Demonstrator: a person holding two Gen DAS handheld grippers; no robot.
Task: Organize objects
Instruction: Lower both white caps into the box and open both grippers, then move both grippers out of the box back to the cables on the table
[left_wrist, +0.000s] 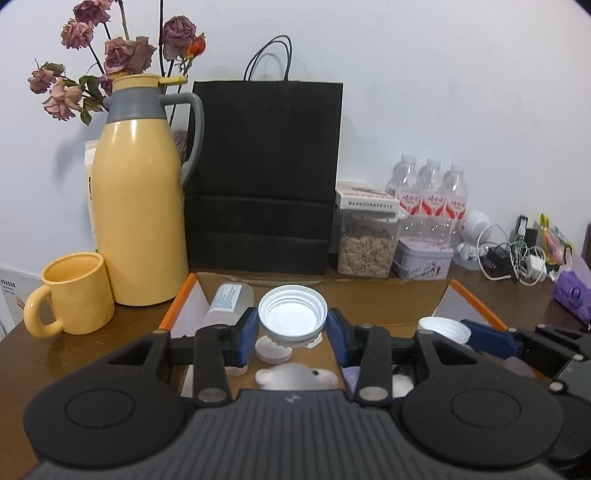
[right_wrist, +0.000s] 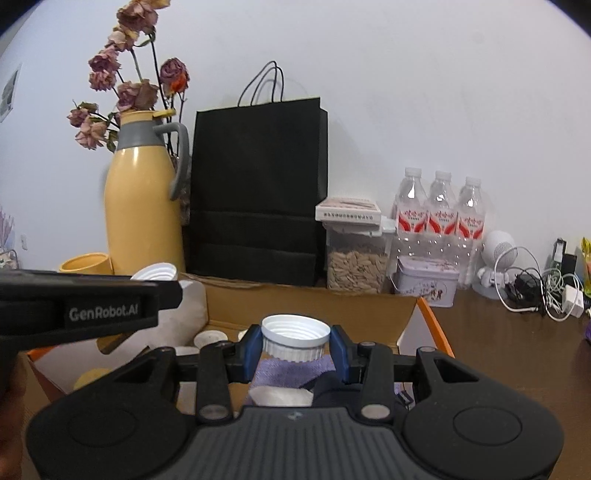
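While my left gripper pinches one white lid and my right gripper pinches another white lid, both held above the open cardboard box (half full, neither dropped yet), sorting looks midway.

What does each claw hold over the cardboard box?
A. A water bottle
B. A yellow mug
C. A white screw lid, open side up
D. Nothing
C: the left claw is shut on a white lid, and the right claw on another white lid, both above the cardboard box.
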